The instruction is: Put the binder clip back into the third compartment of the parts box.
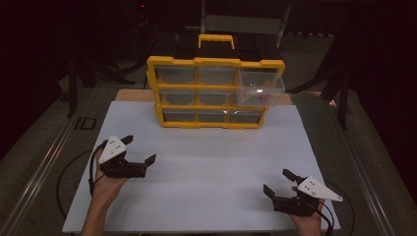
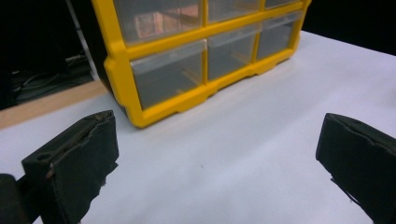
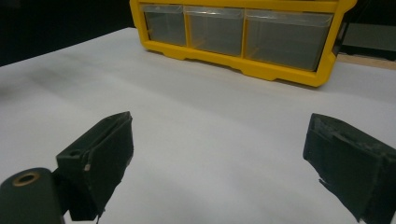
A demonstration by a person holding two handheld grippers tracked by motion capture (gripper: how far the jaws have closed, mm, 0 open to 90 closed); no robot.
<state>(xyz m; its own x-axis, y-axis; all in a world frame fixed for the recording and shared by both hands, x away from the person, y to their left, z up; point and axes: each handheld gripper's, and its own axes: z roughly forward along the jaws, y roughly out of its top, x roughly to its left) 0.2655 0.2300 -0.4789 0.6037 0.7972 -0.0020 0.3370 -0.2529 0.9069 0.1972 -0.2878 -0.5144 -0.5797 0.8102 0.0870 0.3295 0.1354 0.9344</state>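
Yellow plastic frames the drawer organizer (image 1: 214, 93), which stands at twelve o'clock on the white board (image 1: 196, 162), its long axis across the table and its drawer fronts facing the person. The top-right clear drawer (image 1: 259, 88) juts out, open, something reddish inside. The left gripper (image 1: 139, 151) at eight o'clock and the right gripper (image 1: 278, 183) at five both rest with jaws wide apart, holding nothing. I judge a hasty push could tip the organizer backward or jam the drawer askew.
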